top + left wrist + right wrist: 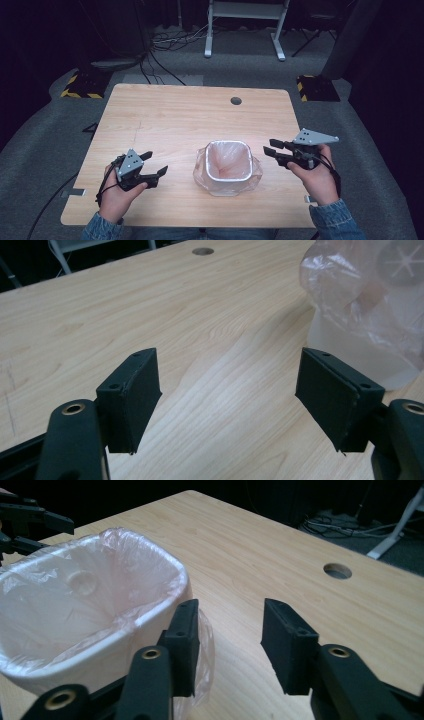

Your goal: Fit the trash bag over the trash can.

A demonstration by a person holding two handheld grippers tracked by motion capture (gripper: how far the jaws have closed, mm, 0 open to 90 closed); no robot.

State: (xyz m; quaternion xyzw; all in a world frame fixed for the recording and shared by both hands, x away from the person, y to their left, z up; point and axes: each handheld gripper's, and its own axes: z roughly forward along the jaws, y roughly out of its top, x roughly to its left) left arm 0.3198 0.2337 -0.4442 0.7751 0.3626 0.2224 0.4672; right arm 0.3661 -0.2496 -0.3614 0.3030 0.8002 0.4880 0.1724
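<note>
Right gripper [227, 645] jaws apart beside lined bin [95, 610] — no legible writing.

A white bin [95, 645] lined with a clear bag [65, 595] is seen on the desk [260, 550]; the right gripper [227, 647] is held just beside it, jaws parted, nothing between them.

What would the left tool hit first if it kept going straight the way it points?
Probably nothing at once: the left tool, jaws open, looks along bare table. The lined bin sits just off its right jaw; it might clip that, though depth is hard to judge.
</note>
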